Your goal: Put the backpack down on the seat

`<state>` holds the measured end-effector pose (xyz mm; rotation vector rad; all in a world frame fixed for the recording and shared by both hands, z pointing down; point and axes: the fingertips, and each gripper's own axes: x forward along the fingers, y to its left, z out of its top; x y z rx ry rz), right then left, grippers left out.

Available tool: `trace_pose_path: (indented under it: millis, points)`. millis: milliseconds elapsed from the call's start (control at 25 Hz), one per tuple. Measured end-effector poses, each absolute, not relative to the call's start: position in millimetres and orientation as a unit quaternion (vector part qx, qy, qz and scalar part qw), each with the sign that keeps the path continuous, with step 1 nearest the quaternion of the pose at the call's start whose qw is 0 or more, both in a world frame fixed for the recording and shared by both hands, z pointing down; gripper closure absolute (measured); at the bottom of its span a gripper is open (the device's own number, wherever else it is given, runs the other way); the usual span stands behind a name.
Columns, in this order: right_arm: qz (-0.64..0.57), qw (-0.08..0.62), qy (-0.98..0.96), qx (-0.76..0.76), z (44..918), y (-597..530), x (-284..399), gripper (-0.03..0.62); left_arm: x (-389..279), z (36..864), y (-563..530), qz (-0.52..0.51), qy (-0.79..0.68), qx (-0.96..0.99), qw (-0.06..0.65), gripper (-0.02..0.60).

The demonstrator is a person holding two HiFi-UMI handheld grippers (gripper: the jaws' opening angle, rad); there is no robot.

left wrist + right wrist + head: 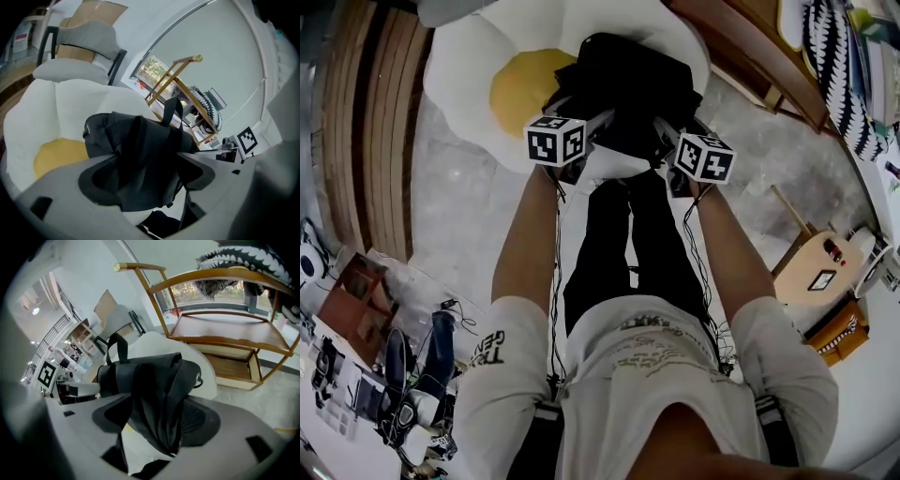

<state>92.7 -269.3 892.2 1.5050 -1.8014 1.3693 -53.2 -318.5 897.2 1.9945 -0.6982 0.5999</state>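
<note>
The black backpack point(628, 84) lies on the seat, a white egg-shaped cushion point(459, 84) with a yellow centre point(520, 89). My left gripper point(591, 129) and right gripper point(664, 129) reach down to its near edge, side by side. In the left gripper view the backpack's fabric point(140, 150) hangs loosely between the wide-apart jaws of the left gripper point(145, 183). The right gripper view shows the same: a fold of the backpack point(154, 385) hangs between the spread jaws of the right gripper point(154, 420), and the pads do not press it. White cushion point(154, 345) shows behind the bag.
A wooden rack point(225, 333) stands just right of the seat, with a black-and-white striped cushion point(839, 66) on top. A grey chair point(84, 51) is behind the seat. A wooden board point(816, 272) and clutter point(356, 309) lie on the floor on either side. The person's legs point(628, 253) stand below.
</note>
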Motion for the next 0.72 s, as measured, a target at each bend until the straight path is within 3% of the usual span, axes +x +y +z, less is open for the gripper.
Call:
trace_pose_path:
  millis: [320, 520, 600, 640, 680, 720]
  points:
    - [0.434, 0.312, -0.6, 0.595, 883.9, -251.5, 100.6, 0.306, -99.8, 902.5, -295.5, 0.249, -0.362, 0.756, 0.484, 0.215]
    - [0.451, 0.268, -0.646, 0.555, 841.2, -246.6, 82.1, 0.314, -121.1, 860.8, -287.0, 0.232, -0.406, 0.747, 0.472, 0.21]
    - [0.449, 0.245, -0.667, 0.542, 815.0, -248.7, 74.3, 0.366, -118.5, 832.2, -284.8, 0.229, -0.414, 0.756, 0.452, 0.212]
    - [0.44, 0.238, -0.674, 0.544, 800.4, -250.2, 72.7, 0.419, -117.8, 816.8, -282.8, 0.229, -0.422, 0.759, 0.44, 0.228]
    - [0.429, 0.232, -0.681, 0.547, 785.1, -252.4, 71.2, 0.46, -119.2, 801.2, -281.4, 0.233, -0.437, 0.76, 0.421, 0.334]
    - [0.415, 0.226, -0.69, 0.549, 769.2, -255.8, 68.5, 0.492, -122.0, 785.6, -281.3, 0.24, -0.456, 0.76, 0.396, 0.517]
